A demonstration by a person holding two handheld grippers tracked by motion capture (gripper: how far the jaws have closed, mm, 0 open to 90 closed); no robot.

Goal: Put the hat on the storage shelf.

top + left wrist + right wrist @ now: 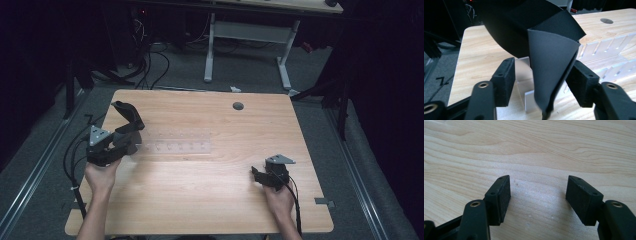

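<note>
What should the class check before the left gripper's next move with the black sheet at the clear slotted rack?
1. Left gripper jaws apart around the black sheet: ok.
2. Sheet's lower end seated in the clear slotted rack: cannot tell, its tip is cut off at the picture's edge.
3. Sheet flat and straight: not ok, it stands folded and curved.
4. Right gripper jaws open, nothing between them: ok.
5. Right gripper well apart from the rack, over bare table: ok.
</note>
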